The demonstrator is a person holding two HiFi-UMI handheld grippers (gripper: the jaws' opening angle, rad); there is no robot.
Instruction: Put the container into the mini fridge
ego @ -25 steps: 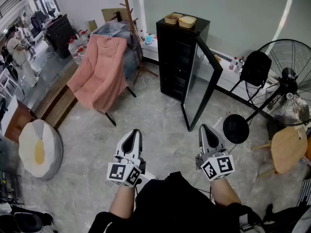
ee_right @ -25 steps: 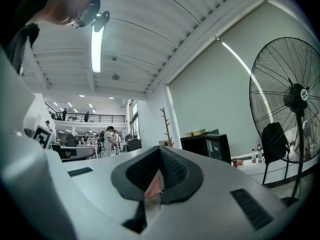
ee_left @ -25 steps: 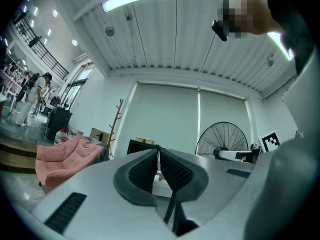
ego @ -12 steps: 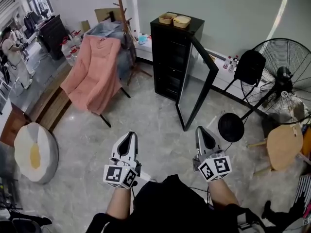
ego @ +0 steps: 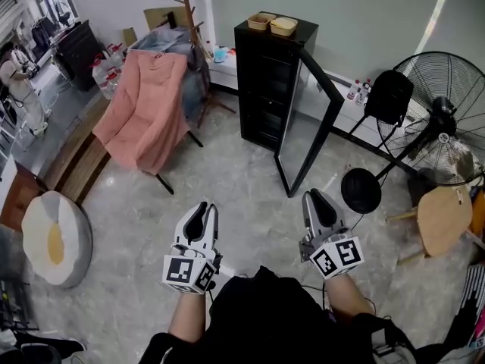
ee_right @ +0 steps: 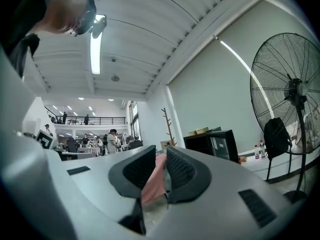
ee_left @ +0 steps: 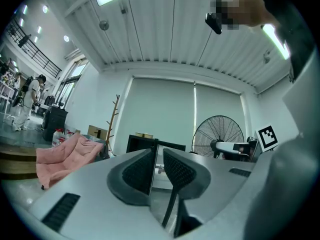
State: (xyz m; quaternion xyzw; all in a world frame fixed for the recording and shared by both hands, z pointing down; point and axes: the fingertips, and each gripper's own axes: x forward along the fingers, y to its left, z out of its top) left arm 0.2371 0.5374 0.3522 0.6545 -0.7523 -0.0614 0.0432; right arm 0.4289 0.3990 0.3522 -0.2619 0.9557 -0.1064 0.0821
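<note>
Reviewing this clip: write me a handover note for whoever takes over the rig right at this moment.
Left gripper: empty, jaws just opening, only a narrow gap.
Right gripper: the same, nothing between its jaws.
Mini fridge: across the floor ahead, glass door swung open. Two tan containers sit side by side on top of it.
Done: the door is open; no container picked up yet.
Left: walk up, grasp a container, set it inside the fridge.
</note>
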